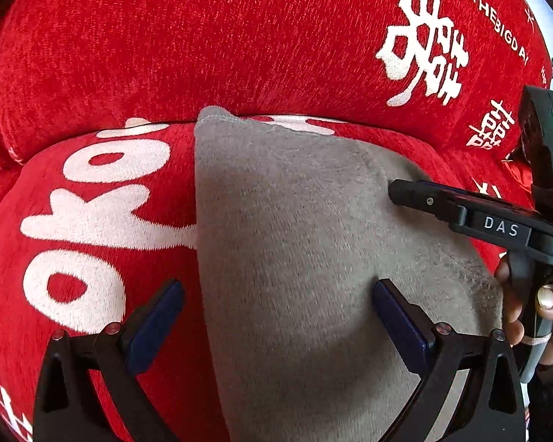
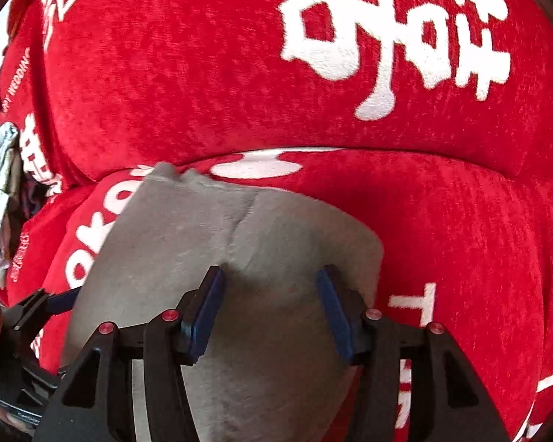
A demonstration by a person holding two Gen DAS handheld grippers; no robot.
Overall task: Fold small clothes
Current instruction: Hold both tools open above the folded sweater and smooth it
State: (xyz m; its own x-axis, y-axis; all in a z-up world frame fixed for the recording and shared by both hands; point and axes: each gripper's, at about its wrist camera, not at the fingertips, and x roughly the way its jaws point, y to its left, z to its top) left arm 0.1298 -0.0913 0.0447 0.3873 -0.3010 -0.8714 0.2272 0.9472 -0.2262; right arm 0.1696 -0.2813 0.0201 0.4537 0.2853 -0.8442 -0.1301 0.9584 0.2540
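A small grey fleece garment (image 1: 295, 243) lies folded on a red sofa seat; it also shows in the right wrist view (image 2: 210, 235). My left gripper (image 1: 276, 291) is open, its blue pads spread over the garment's left edge, holding nothing. My right gripper (image 2: 269, 280) is open over the garment's right part, jaws apart with cloth between them but not pinched. The right gripper's finger (image 1: 472, 213), marked DAS, reaches over the garment's right side in the left wrist view. The left gripper (image 2: 48, 305) shows at the far left of the right wrist view.
The red sofa cover (image 1: 202, 37) with white lettering forms the seat and backrest (image 2: 202, 55). A pile of other clothes (image 2: 0, 184) lies at the sofa's left end. A person's hand (image 1: 527, 305) holds the right gripper's handle.
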